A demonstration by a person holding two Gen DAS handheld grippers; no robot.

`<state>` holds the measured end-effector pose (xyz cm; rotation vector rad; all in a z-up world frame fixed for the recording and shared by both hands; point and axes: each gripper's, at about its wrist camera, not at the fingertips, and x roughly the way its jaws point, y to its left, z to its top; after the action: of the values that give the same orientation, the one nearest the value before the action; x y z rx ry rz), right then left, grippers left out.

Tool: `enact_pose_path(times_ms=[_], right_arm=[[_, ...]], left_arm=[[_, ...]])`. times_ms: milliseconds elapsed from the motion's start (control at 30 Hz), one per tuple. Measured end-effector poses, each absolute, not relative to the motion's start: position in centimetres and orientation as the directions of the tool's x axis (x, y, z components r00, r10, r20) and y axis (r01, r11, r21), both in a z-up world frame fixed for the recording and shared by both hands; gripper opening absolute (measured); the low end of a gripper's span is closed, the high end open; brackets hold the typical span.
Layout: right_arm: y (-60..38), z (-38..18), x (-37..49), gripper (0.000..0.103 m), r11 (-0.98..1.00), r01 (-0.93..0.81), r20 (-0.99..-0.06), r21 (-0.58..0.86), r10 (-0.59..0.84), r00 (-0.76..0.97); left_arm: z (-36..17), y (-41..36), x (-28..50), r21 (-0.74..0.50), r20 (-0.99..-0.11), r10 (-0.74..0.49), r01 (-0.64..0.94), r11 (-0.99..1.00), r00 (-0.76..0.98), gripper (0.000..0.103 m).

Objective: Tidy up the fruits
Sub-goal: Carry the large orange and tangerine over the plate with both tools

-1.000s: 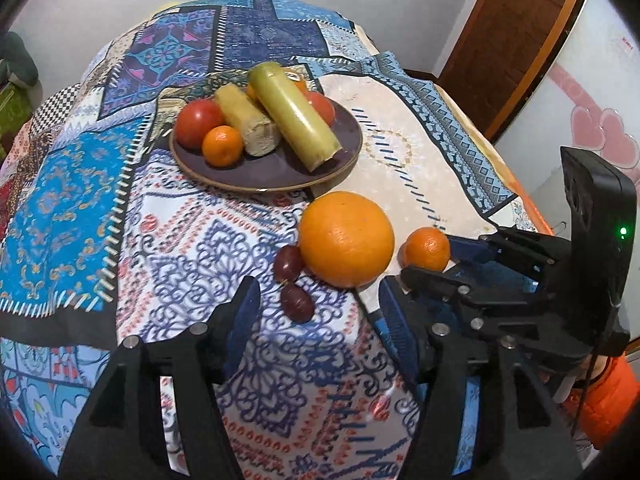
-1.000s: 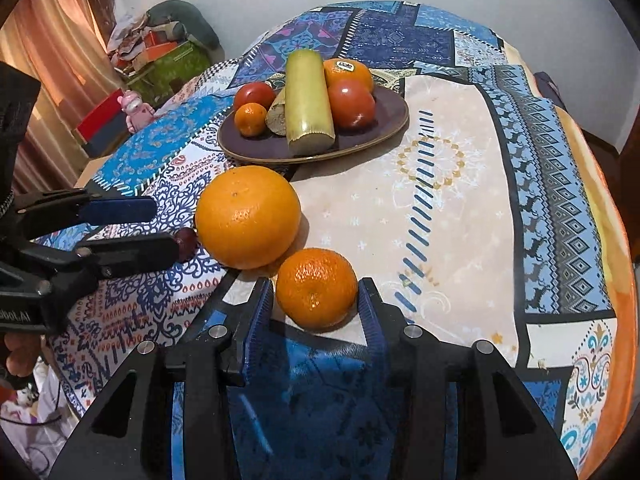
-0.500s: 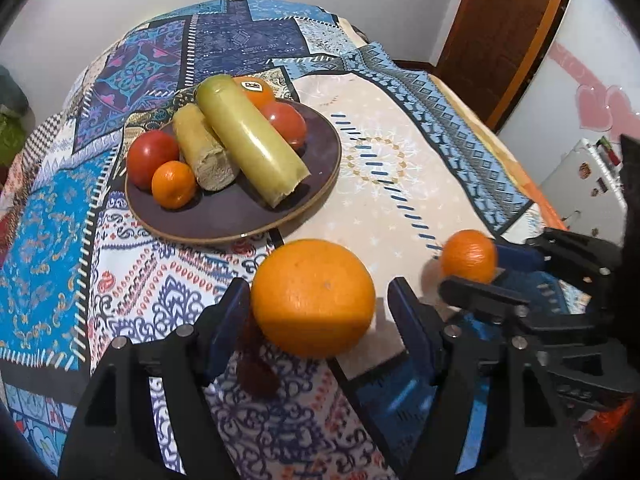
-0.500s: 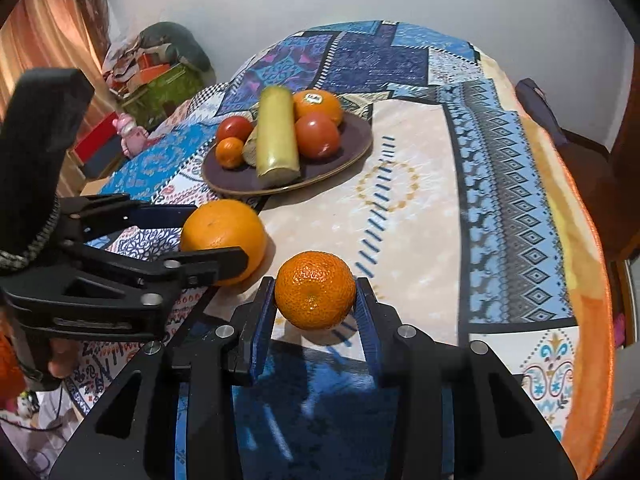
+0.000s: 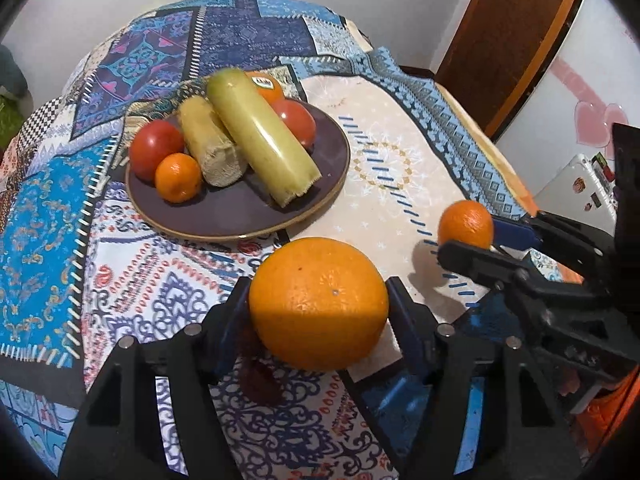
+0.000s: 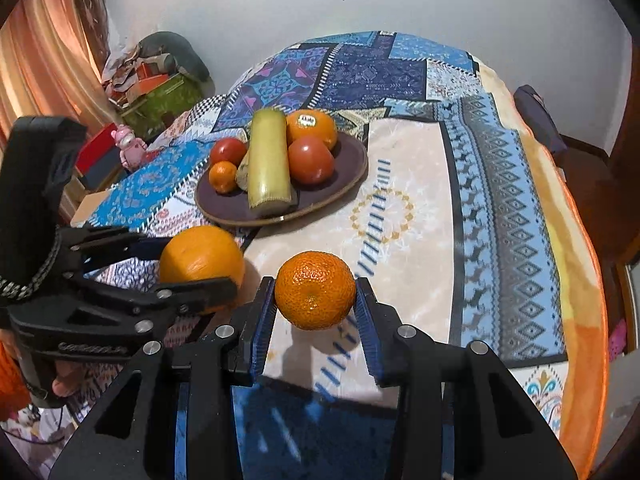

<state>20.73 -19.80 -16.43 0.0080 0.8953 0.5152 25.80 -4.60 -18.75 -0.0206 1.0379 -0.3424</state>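
Observation:
My left gripper point(image 5: 318, 312) is shut on a large orange point(image 5: 318, 304), held just above the cloth; it also shows in the right wrist view point(image 6: 202, 258). My right gripper point(image 6: 315, 300) is shut on a small mandarin point(image 6: 315, 295) and holds it lifted above the table; the mandarin also shows in the left wrist view point(image 5: 466, 224). A dark plate point(image 5: 240, 216) farther back holds two tomatoes, a small mandarin, a stickered orange and two sugarcane pieces point(image 5: 262, 148). A dark red fruit point(image 5: 258, 376) lies on the cloth under my left gripper.
The table has a patterned patchwork cloth point(image 6: 500, 200). Its right edge drops off by a wooden door point(image 5: 508, 40). Clutter and a pink toy point(image 6: 128, 146) sit beyond the left side. A pale patch of cloth point(image 6: 400, 208) lies right of the plate.
Both grippers closed on their fruits and rose from the cloth. The left moved forward around the large orange; the right lifted the mandarin. The plate looks nearer.

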Motion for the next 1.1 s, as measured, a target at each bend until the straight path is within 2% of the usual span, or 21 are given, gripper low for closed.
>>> enact_pose_path(times_ms=[600, 1100], right_arm=[[-17.1, -14.0, 26.3, 0.036, 0.875, -0.455, -0.699, 0.163, 0.428, 0.572], [-14.9, -17.4, 29.4, 0.036, 0.876, -0.458, -0.76, 0.152, 0.4, 0.512]], left_arm=[[-12.1, 2.2, 29.2, -0.177, -0.75, -0.227, 0.142, 0.974, 0.621, 0.065], [-15.3, 2.7, 35.7, -0.155, -0.776, -0.175, 0.086, 0.984, 0.606, 0.065]])
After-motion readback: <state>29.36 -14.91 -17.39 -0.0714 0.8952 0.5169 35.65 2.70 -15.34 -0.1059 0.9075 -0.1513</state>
